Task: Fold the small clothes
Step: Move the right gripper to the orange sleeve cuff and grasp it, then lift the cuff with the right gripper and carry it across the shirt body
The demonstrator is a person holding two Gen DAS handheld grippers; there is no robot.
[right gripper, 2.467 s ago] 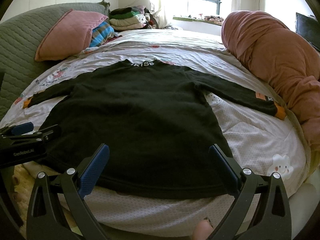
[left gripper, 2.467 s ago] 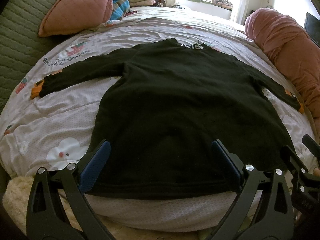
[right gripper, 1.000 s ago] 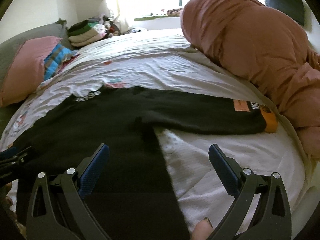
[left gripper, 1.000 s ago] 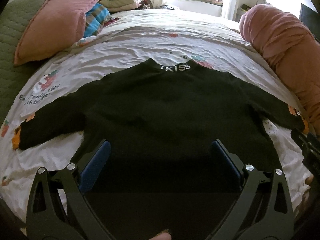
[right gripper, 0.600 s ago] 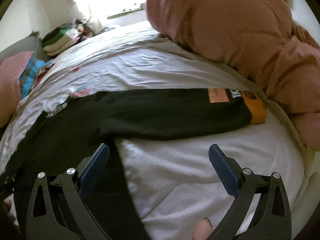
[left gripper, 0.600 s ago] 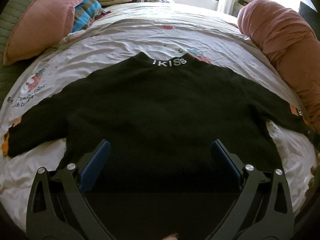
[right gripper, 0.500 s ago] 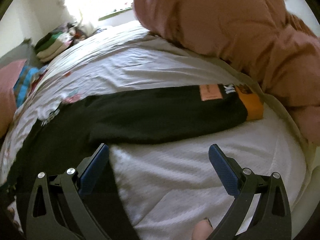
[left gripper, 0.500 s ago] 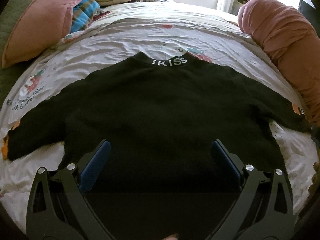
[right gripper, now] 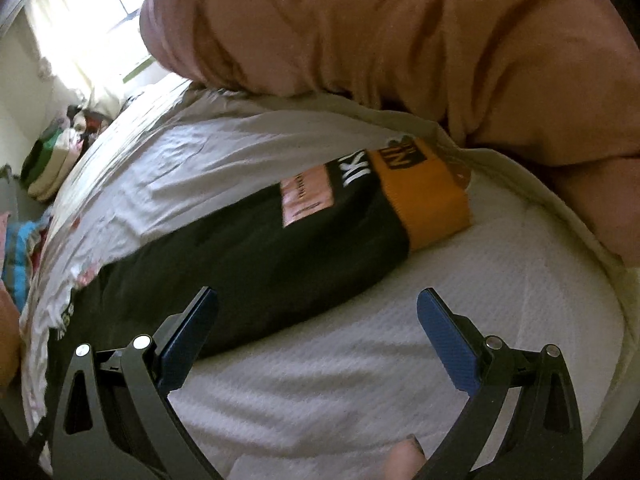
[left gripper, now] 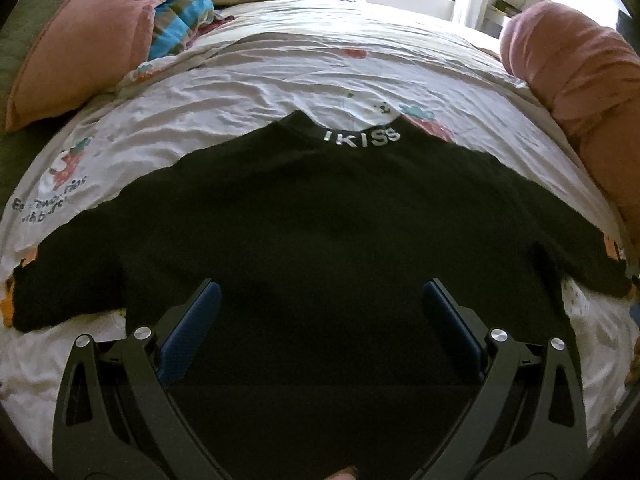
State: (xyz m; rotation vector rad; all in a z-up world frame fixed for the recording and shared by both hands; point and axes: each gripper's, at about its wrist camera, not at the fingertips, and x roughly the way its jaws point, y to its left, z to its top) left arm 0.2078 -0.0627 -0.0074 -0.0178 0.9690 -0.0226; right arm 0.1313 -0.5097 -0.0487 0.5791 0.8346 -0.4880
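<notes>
Sweater (left gripper: 320, 240) fills the left wrist view: black, spread flat on the bed (left gripper: 248, 80), collar lettering away from the camera, both sleeves stretched out to the sides. The left tongs (left gripper: 320, 316) hover over its lower body, spread wide and holding nothing. My judgement is that this side should wait, or press the body down lightly, while the other sleeve is folded in, so the cloth does not drag. A pink pillow (left gripper: 84, 40) leans on a green quilted headboard at the far left, folded clothes are stacked behind it, and a bright window lies beyond.

The right wrist view looks along the right sleeve (right gripper: 260, 252) to its orange cuff (right gripper: 428, 200), which lies close against a bunched pink duvet (right gripper: 400, 40). The right tongs (right gripper: 316, 320) are spread and empty, above the white sheet (right gripper: 400, 360) just beside the sleeve's lower edge. A good grasp, I think, would be near the cuff, taking both layers and none of the sheet, then carrying it across the body. The duvet leaves little room there. This view is blurred.
</notes>
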